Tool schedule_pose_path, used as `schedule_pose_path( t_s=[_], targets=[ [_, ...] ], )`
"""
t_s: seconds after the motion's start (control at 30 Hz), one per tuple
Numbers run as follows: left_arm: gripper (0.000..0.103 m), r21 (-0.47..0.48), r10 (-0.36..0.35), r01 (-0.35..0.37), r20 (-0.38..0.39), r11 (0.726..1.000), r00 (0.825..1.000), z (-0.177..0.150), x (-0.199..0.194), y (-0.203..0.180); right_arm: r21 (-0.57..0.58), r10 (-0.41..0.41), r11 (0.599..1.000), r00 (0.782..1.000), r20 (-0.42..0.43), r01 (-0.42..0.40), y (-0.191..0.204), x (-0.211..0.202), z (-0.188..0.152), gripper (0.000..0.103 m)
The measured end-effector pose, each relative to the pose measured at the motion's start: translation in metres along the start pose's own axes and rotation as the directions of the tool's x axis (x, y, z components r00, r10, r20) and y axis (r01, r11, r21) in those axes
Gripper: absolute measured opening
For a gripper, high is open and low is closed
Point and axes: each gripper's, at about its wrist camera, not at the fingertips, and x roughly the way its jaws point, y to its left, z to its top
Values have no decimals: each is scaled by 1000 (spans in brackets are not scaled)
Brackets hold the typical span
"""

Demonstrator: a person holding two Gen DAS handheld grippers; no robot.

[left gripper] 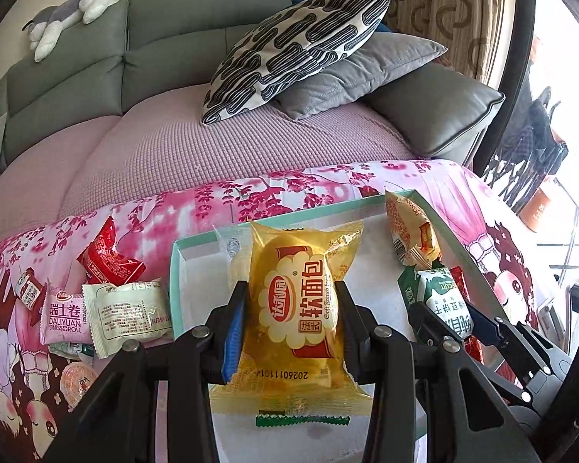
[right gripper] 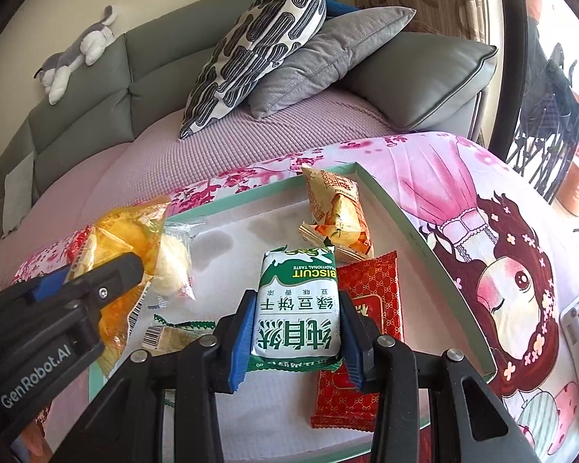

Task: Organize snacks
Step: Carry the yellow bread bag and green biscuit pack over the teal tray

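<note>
My left gripper (left gripper: 291, 308) is shut on a yellow soft-bread packet (left gripper: 299, 308), held over the pale green tray (left gripper: 181, 247). My right gripper (right gripper: 297, 320) is shut on a green and white biscuit packet (right gripper: 299, 305), held above the same tray (right gripper: 424, 239). In the right wrist view the left gripper (right gripper: 77, 281) shows at the left with the yellow packet (right gripper: 131, 231). In the left wrist view the right gripper (left gripper: 451, 316) shows at the right, gripping the biscuit packet (left gripper: 440, 301). In the tray lie an orange snack packet (right gripper: 336, 208), a red packet (right gripper: 363, 332) and a clear-wrapped bun (right gripper: 171, 262).
Left of the tray on the pink floral cloth (left gripper: 251, 196) lie loose snacks: a red packet (left gripper: 110, 258), a pink Swiss roll packet (left gripper: 63, 314) and a white packet (left gripper: 129, 314). Behind is a sofa with cushions (left gripper: 297, 46) and a plush toy (left gripper: 73, 11).
</note>
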Motion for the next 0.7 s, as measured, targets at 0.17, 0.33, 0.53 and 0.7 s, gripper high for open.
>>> schedule_pose_path(
  t_s=[0.17, 0.33, 0.53, 0.7],
  targets=[
    [44, 6, 5, -5, -14, 1000, 1000, 3, 7, -4, 2, -5, 1000, 1000, -13, 5, -3, 4, -1, 43],
    [44, 9, 13, -13, -30, 1000, 999, 5, 15, -6, 3, -4, 1000, 1000, -23, 4, -4, 6, -2, 43],
    [44, 12, 18, -17, -50, 1000, 999, 3, 21, -7, 0, -7, 1000, 999, -37, 7, -5, 10, -2, 43],
    [44, 10, 26, -25, -65, 1000, 998, 3, 24, -8, -4, -11, 1000, 999, -45, 11, -6, 10, -3, 43]
  ],
)
